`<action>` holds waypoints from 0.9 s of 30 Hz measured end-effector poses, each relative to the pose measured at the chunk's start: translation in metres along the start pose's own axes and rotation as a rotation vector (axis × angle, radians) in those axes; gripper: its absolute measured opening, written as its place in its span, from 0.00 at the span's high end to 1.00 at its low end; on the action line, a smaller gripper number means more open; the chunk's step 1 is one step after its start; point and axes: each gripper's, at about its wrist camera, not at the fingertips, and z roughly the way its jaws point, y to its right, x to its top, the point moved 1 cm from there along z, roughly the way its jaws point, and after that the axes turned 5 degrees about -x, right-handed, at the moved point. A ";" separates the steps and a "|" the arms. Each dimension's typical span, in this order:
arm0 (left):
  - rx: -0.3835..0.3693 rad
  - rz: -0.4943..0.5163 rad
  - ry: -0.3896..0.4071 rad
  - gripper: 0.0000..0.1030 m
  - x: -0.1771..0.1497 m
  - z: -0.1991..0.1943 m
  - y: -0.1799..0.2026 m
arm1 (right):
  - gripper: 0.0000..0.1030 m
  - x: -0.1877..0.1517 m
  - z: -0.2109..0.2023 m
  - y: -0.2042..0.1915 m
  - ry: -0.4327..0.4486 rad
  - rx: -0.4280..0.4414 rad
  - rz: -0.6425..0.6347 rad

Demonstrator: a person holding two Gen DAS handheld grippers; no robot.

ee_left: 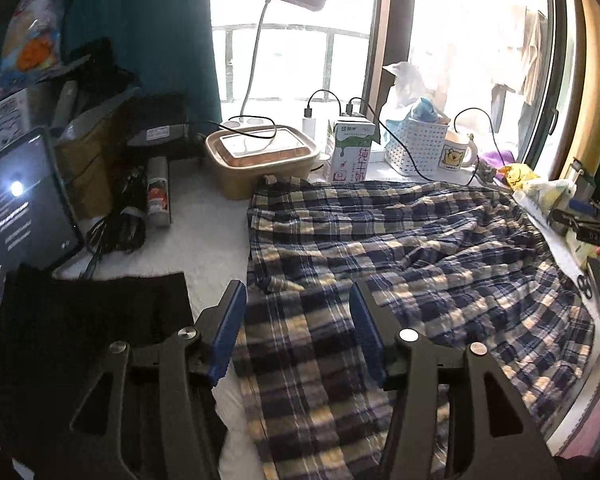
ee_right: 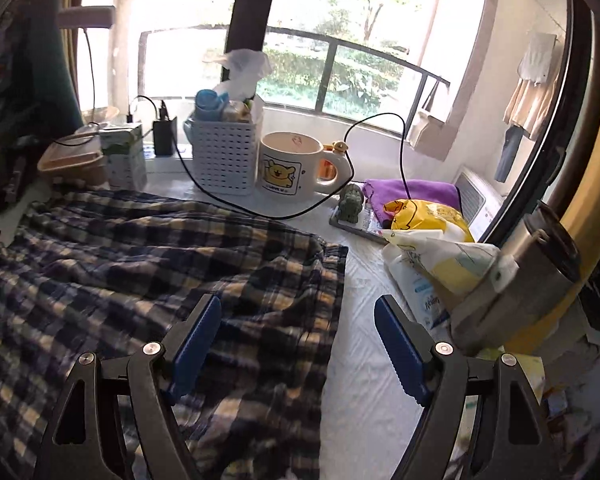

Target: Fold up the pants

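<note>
From my station: tablet (ee_left: 24, 204) at far left, black cloth (ee_left: 100, 312) beside it. Left gripper (ee_left: 298, 332) released, nothing between its pads, hanging over the pants (ee_left: 400, 248), which lie spread and rumpled across the white table (ee_left: 204, 232). Right gripper (ee_right: 298, 344) also released, empty, straddling the waistband edge (ee_right: 336, 280). Mug (ee_right: 288, 168) and cable (ee_right: 260, 210) stand close behind. I judge the next fold needs both claws pinching matching edges, kept clear of that cable.
</note>
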 end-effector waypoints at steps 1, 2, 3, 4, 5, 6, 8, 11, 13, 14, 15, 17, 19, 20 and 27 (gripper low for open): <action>-0.002 -0.005 0.000 0.48 -0.003 -0.003 0.002 | 0.22 -0.003 -0.006 -0.001 0.004 0.002 -0.002; -0.002 -0.007 0.000 0.48 -0.006 -0.007 0.005 | 0.22 -0.005 -0.009 -0.002 0.006 0.003 -0.003; -0.004 -0.007 0.002 0.48 -0.009 -0.009 0.007 | 0.22 -0.007 -0.012 -0.002 0.007 0.003 -0.005; -0.004 -0.012 0.005 0.48 -0.012 -0.013 0.009 | 0.22 -0.010 -0.015 -0.002 0.007 0.004 -0.009; -0.005 -0.019 0.006 0.48 -0.015 -0.016 0.010 | 0.22 -0.012 -0.017 -0.003 0.007 0.004 -0.013; -0.009 -0.026 0.006 0.48 -0.017 -0.017 0.012 | 0.22 -0.014 -0.019 -0.004 0.006 0.003 -0.015; -0.019 -0.043 0.005 0.48 -0.024 -0.021 0.014 | 0.22 -0.017 -0.023 -0.006 0.008 0.001 -0.020; -0.018 -0.047 -0.006 0.48 -0.034 -0.023 0.019 | 0.22 -0.024 -0.031 -0.008 0.014 -0.001 -0.020; -0.009 -0.048 -0.004 0.47 -0.040 -0.027 0.021 | 0.22 -0.028 -0.036 -0.009 0.016 -0.001 -0.013; -0.005 -0.055 0.000 0.47 -0.044 -0.030 0.020 | 0.22 -0.031 -0.040 -0.009 0.018 -0.002 -0.010; -0.003 -0.061 0.004 0.47 -0.047 -0.033 0.019 | 0.22 -0.034 -0.044 -0.009 0.020 -0.003 -0.007; -0.001 -0.070 0.005 0.47 -0.052 -0.037 0.018 | 0.22 -0.039 -0.050 -0.010 0.023 -0.002 -0.002; 0.000 -0.075 0.003 0.47 -0.057 -0.041 0.017 | 0.22 -0.045 -0.056 -0.010 0.023 -0.002 0.001; 0.001 -0.076 0.002 0.47 -0.060 -0.043 0.016 | 0.22 -0.048 -0.059 -0.010 0.023 -0.002 0.004; 0.016 -0.086 -0.004 0.47 -0.072 -0.048 0.013 | 0.22 -0.073 -0.071 -0.002 0.010 -0.009 0.032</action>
